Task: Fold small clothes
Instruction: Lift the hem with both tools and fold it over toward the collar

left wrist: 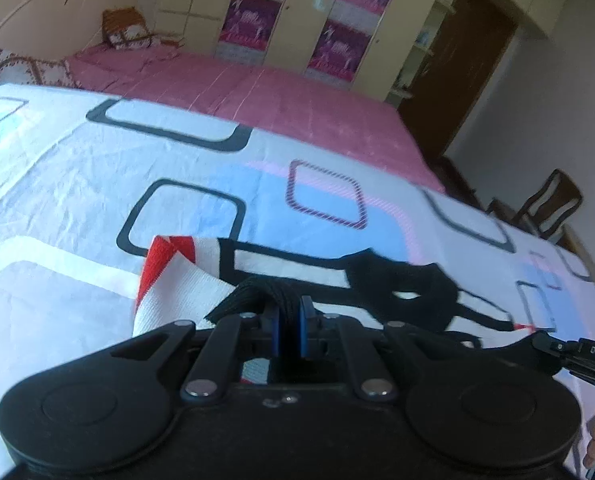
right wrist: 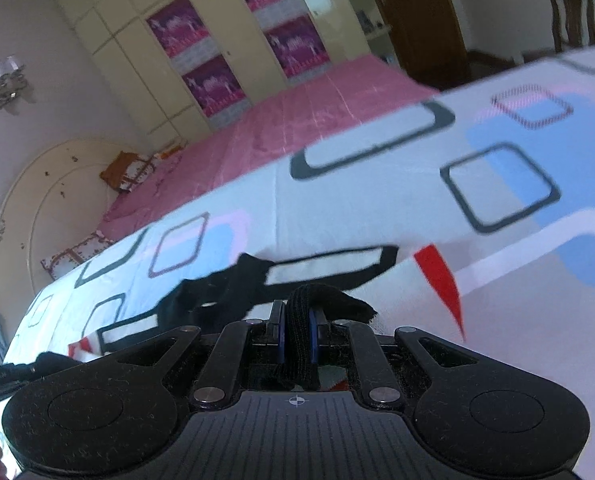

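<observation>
A small white garment point(left wrist: 185, 280) with red patches and black ribbed trim lies on the patterned sheet point(left wrist: 77, 184). My left gripper point(left wrist: 289, 312) is shut on a black ribbed strap of it, held just above the sheet. In the right wrist view the same garment point(right wrist: 401, 280) stretches across the sheet point(right wrist: 377, 200). My right gripper point(right wrist: 297, 320) is shut on another black ribbed strap. The black trim point(right wrist: 233, 288) runs between the two grippers. The right gripper's tip shows at the far right of the left wrist view point(left wrist: 569, 350).
The white sheet with blue, pink and black squares covers the near half of the bed; pink bedding point(left wrist: 281, 96) lies beyond. Pillows point(left wrist: 33, 68) rest by the headboard. A wardrobe point(left wrist: 297, 12), a brown door point(left wrist: 457, 72) and a wooden chair point(left wrist: 553, 204) stand around the bed.
</observation>
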`<state>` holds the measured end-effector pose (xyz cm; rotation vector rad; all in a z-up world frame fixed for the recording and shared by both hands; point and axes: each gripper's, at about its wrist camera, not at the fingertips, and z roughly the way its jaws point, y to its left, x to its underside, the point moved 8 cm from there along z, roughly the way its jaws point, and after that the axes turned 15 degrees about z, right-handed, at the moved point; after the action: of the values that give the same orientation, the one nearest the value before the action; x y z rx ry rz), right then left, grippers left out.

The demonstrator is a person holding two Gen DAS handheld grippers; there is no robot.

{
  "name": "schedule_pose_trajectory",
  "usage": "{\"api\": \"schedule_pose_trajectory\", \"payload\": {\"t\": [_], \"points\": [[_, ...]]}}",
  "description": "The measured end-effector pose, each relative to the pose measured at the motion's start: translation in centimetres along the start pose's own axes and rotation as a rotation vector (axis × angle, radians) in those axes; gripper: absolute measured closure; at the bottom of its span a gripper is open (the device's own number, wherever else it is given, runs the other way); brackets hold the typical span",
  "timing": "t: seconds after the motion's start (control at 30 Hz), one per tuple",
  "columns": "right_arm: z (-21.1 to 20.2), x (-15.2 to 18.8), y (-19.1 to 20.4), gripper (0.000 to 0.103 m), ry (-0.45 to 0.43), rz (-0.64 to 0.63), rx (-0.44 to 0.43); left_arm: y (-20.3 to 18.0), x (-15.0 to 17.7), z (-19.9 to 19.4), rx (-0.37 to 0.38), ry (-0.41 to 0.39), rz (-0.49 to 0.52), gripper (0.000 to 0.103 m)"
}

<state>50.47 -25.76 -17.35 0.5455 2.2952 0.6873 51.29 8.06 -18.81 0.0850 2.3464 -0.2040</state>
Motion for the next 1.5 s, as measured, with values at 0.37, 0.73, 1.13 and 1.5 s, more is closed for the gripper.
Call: {"api": "schedule_pose_trajectory", "payload": {"t": [0.37, 0.73, 1.13, 1.5], "points": [[1.3, -2.1, -1.8, 0.035, -0.038, 0.056, -0.001, 2.8, -0.7, 1.5, -0.123, 0.005, -0.007, 0.042], [2.6, -1.3, -1.1, 0.033, 0.011, -0.150, -0.007, 1.9, 0.2, 2.8, -0.031, 0.033, 0.118, 0.036], [4.0, -1.0, -1.7, 0.048, 0.036, -0.166, 0.004, 1.2, 1.4, 3.3, -0.002, 0.045, 0.178, 0.036], [5.5, -0.4, -1.4, 0.095, 0.064, -0.233, 0.023, 0.5, 1.3, 3.3, -0.041, 0.012, 0.251, 0.097]]}}
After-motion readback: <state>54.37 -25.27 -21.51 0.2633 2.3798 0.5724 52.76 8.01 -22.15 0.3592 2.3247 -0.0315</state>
